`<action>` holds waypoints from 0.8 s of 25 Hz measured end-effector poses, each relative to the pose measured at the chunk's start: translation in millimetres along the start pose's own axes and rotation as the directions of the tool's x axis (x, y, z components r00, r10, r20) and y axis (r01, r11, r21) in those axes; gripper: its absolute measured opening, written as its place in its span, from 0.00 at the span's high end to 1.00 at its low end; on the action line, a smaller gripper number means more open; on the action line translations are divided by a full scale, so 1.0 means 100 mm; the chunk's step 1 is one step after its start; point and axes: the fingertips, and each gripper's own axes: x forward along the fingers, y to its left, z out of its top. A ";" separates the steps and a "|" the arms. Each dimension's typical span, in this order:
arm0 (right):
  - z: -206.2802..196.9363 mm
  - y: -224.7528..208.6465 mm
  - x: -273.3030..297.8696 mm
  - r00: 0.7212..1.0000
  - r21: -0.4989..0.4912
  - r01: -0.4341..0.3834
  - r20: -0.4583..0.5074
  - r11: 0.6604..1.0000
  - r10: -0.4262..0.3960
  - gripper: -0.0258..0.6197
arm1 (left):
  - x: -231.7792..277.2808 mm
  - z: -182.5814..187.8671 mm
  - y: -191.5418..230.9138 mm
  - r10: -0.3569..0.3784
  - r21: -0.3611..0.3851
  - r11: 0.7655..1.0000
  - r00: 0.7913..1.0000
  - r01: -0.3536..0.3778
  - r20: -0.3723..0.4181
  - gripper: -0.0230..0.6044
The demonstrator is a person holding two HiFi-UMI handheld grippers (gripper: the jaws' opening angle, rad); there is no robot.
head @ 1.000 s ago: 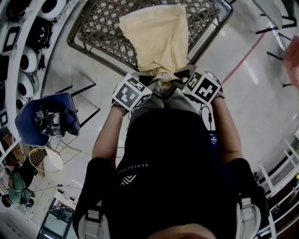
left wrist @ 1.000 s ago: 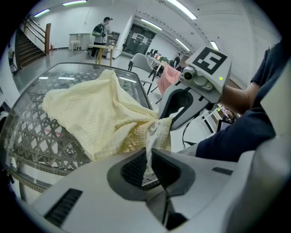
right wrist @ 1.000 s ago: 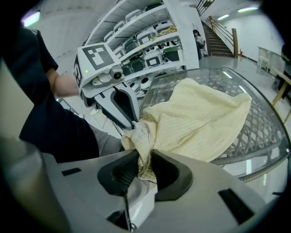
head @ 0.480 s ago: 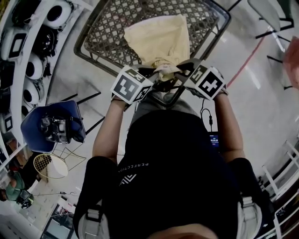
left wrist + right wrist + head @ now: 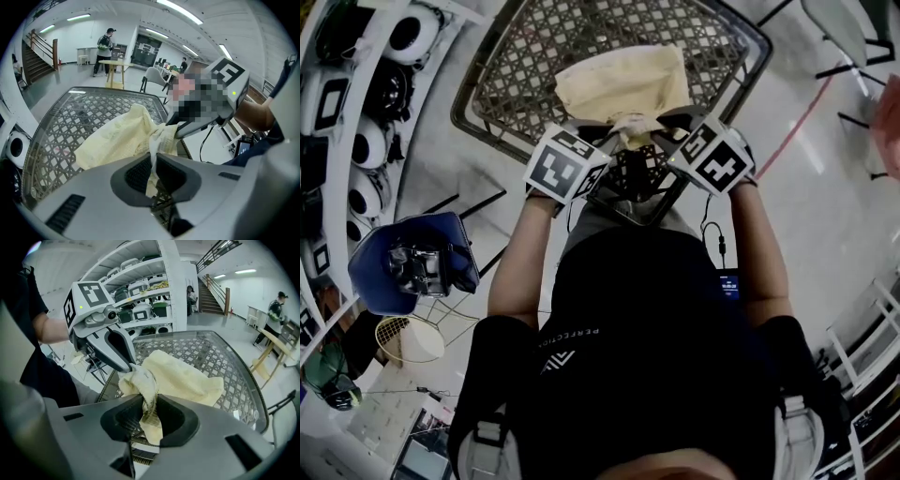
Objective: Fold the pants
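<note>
with jaws clamped on the pants (image 5: 623,82), your left gripper (image 5: 152,164) and right gripper (image 5: 149,406) have carried the hem forward over the table (image 5: 506,75), so the fold is under way.

lattice table (image 5: 502,66), blue chair (image 5: 364,270), perhaps shelved appliances (image 5: 367,142)

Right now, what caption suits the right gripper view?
Right hand-held gripper pinches one end of the pale yellow pants on a mesh table.
</note>
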 end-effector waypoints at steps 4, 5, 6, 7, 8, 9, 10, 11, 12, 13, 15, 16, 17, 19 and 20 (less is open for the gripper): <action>0.12 -0.16 0.09 1.000 -0.005 0.013 -0.013 1.000 -0.013 0.81 | 0.00 0.08 0.19 0.011 -0.021 1.000 1.000 -0.010 0.012 0.90; 0.15 -0.20 0.12 1.000 -0.004 0.016 -0.014 1.000 -0.016 0.81 | 0.01 0.09 0.23 0.013 -0.025 1.000 1.000 -0.013 0.014 0.90; 0.16 -0.23 0.15 1.000 -0.004 0.018 -0.015 1.000 -0.018 0.81 | 0.03 0.10 0.27 0.015 -0.027 1.000 1.000 -0.014 0.014 0.90; 0.16 -0.27 0.17 1.000 -0.004 0.020 -0.016 1.000 -0.020 0.81 | 0.05 0.11 0.30 0.015 -0.029 0.999 1.000 -0.015 0.014 0.90; 0.16 -0.30 0.19 1.000 -0.005 0.021 -0.017 1.000 -0.022 0.81 | 0.08 0.12 0.32 0.015 -0.030 0.999 1.000 -0.015 0.013 0.90; 0.15 -0.32 0.21 1.000 -0.008 0.023 -0.017 1.000 -0.024 0.81 | 0.10 0.13 0.33 0.016 -0.030 0.999 1.000 -0.015 0.013 0.90; 0.15 -0.35 0.22 1.000 -0.011 0.025 -0.019 1.000 -0.025 0.81 | 0.12 0.14 0.35 0.016 -0.030 0.999 1.000 -0.015 0.013 0.90; 0.16 -0.37 0.23 0.999 -0.012 0.027 -0.021 1.000 -0.027 0.80 | 0.13 0.15 0.37 0.015 -0.030 0.999 1.000 -0.015 0.013 0.90; 0.18 -0.39 0.25 0.999 -0.011 0.028 -0.023 1.000 -0.028 0.80 | 0.12 0.16 0.41 0.016 -0.030 0.999 1.000 -0.015 0.013 0.90; 0.22 -0.42 0.26 0.999 -0.008 0.029 -0.024 1.000 -0.029 0.80 | 0.11 0.17 0.45 0.016 -0.030 0.999 1.000 -0.016 0.012 0.90; 0.31 -0.48 0.29 0.999 -0.004 0.036 -0.025 0.999 -0.036 0.79 | 0.09 0.20 0.55 0.020 -0.031 0.999 1.000 -0.020 0.013 0.89; 0.34 -0.50 0.30 0.999 -0.001 0.041 -0.023 0.999 -0.041 0.79 | 0.08 0.22 0.59 0.023 -0.032 0.999 1.000 -0.023 0.016 0.89; 0.36 -0.53 0.31 0.999 0.003 0.046 -0.020 0.999 -0.046 0.78 | 0.08 0.23 0.62 0.026 -0.034 0.999 0.999 -0.026 0.019 0.89; 0.39 -0.58 0.33 0.998 0.010 0.060 -0.010 0.998 -0.060 0.78 | 0.12 0.25 0.68 0.031 -0.035 0.999 0.999 -0.030 0.030 0.89; 0.40 -0.62 0.33 0.998 0.013 0.070 -0.002 0.997 -0.070 0.77 | 0.14 0.26 0.70 0.035 -0.033 0.999 0.999 -0.034 0.032 0.89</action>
